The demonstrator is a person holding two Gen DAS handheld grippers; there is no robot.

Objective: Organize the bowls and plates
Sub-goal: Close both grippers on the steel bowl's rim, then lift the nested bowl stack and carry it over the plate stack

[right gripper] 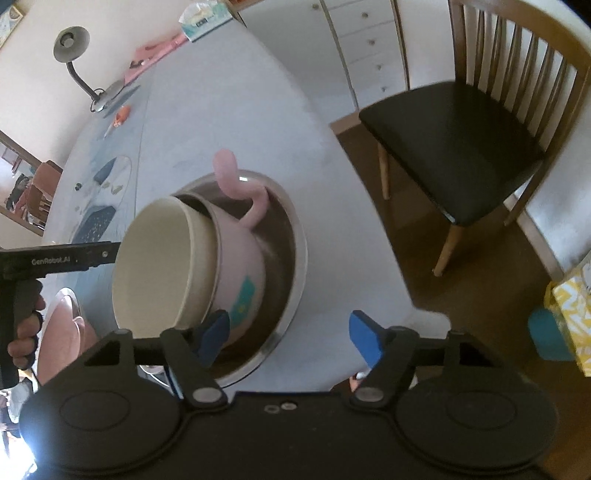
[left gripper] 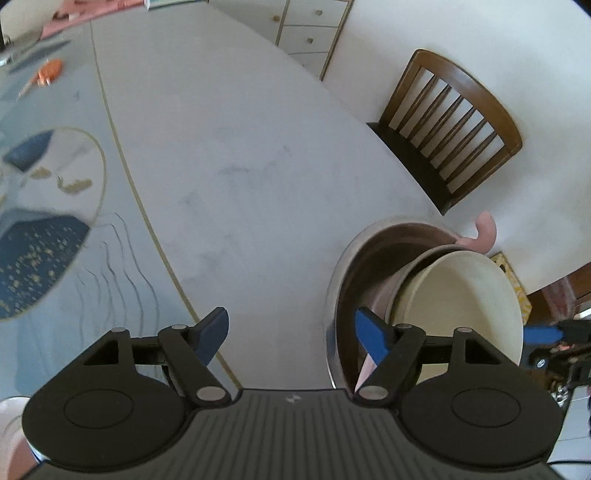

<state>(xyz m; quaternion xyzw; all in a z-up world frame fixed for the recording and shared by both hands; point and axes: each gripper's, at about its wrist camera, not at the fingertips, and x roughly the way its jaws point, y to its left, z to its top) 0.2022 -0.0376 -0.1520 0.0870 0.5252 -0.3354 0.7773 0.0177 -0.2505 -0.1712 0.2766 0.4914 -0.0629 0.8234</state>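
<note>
A steel bowl (left gripper: 341,280) (right gripper: 291,258) stands near the table's edge. A pink bowl (right gripper: 243,266) with a curled pink handle (left gripper: 484,232) lies tilted inside it, and a cream bowl (left gripper: 461,306) (right gripper: 155,266) is nested in the pink one. My left gripper (left gripper: 291,334) is open, one finger over the steel bowl's inside and the other over bare table, so the rim lies between them untouched. My right gripper (right gripper: 290,336) is open too, its left finger by the pink bowl's wall. From this side, the left gripper (right gripper: 55,258) reaches in behind the cream bowl.
A patterned blue placemat (left gripper: 55,221) covers the table's left part. A pink dish (right gripper: 62,325) lies beside the bowls. A wooden chair (left gripper: 450,136) (right gripper: 454,147) stands at the table's edge, with white drawers (left gripper: 310,33) behind. A desk lamp (right gripper: 74,44) and tissue box (right gripper: 203,18) stand at the far end.
</note>
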